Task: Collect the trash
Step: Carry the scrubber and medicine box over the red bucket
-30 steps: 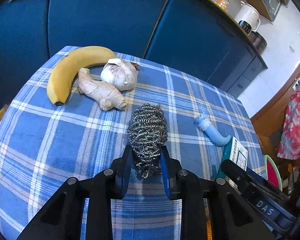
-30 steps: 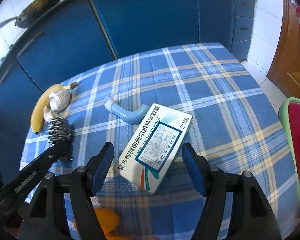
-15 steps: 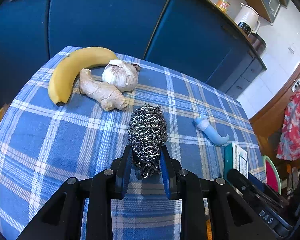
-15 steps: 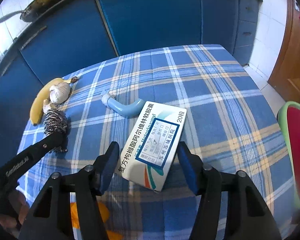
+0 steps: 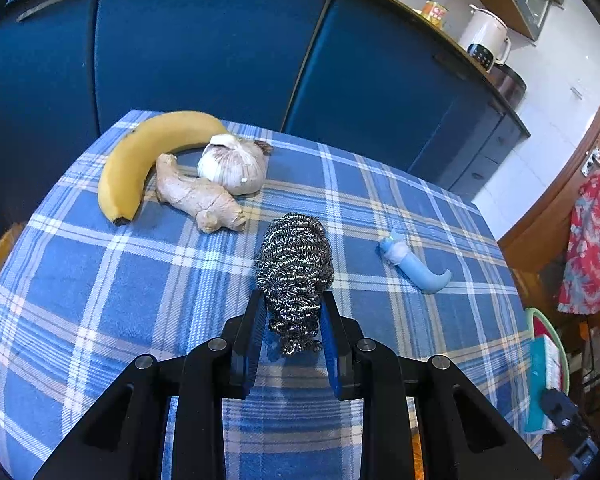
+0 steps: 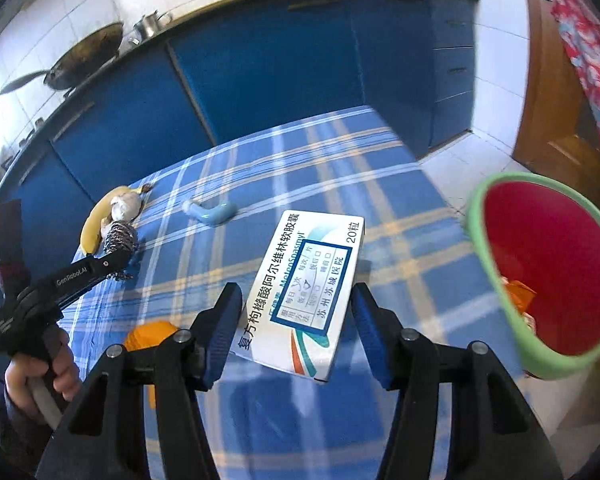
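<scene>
My left gripper (image 5: 292,332) is shut on a steel wool scrubber (image 5: 294,276) over the blue plaid table (image 5: 80,280). My right gripper (image 6: 298,308) is shut on a white medicine box (image 6: 308,288) and holds it lifted above the table, just left of a red bin with a green rim (image 6: 496,276). The bin holds some orange trash (image 6: 518,294). A light blue curved tube (image 5: 414,266) lies on the cloth to the right of the scrubber; it also shows in the right wrist view (image 6: 212,212).
A banana (image 5: 140,160), a ginger root (image 5: 196,196) and a garlic bulb (image 5: 234,164) lie at the table's far left. An orange object (image 6: 148,332) sits near the front edge. Blue cabinets (image 5: 220,60) stand behind the table. The left gripper shows in the right wrist view (image 6: 116,256).
My right gripper has closed on the medicine box, lifted it off the table and carried it right toward the bin. My left gripper has held still with the scrubber.
</scene>
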The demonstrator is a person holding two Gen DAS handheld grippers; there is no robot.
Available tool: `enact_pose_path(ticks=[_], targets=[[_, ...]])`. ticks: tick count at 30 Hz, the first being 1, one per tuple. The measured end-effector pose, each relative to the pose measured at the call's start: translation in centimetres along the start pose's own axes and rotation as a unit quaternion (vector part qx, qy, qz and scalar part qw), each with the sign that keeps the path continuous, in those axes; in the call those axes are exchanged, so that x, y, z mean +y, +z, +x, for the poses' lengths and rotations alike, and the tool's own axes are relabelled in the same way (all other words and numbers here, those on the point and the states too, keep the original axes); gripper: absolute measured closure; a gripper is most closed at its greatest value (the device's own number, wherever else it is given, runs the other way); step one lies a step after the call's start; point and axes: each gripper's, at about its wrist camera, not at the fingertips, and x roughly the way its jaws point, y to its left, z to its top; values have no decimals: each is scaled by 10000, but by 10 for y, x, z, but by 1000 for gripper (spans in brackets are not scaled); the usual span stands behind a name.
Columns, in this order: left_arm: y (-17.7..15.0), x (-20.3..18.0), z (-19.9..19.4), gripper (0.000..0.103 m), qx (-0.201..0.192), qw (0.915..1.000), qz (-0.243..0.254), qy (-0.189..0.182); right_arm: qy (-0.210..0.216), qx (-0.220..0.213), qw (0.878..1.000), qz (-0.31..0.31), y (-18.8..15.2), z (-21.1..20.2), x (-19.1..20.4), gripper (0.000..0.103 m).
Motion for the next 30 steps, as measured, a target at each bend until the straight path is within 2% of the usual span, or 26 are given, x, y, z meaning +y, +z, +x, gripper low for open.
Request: enact_pose_path(ticks=[8, 16, 24, 30], targets=[[-3, -22, -17, 76, -152, 9990, 324, -280, -205, -288, 9986, 392, -14, -44, -43, 45], [-9, -53, -51, 76, -365, 9959, 697, -441, -287, -537, 9958, 688, -20, -70, -77, 45], [-27, -96, -80, 76, -368, 9893, 1164, -797, -298, -807, 9911, 1018, -24, -89, -109, 45], [-43, -131, -88, 76, -248, 9840, 1414, -1053, -369, -910, 9862, 1332, -28, -96, -141, 45]])
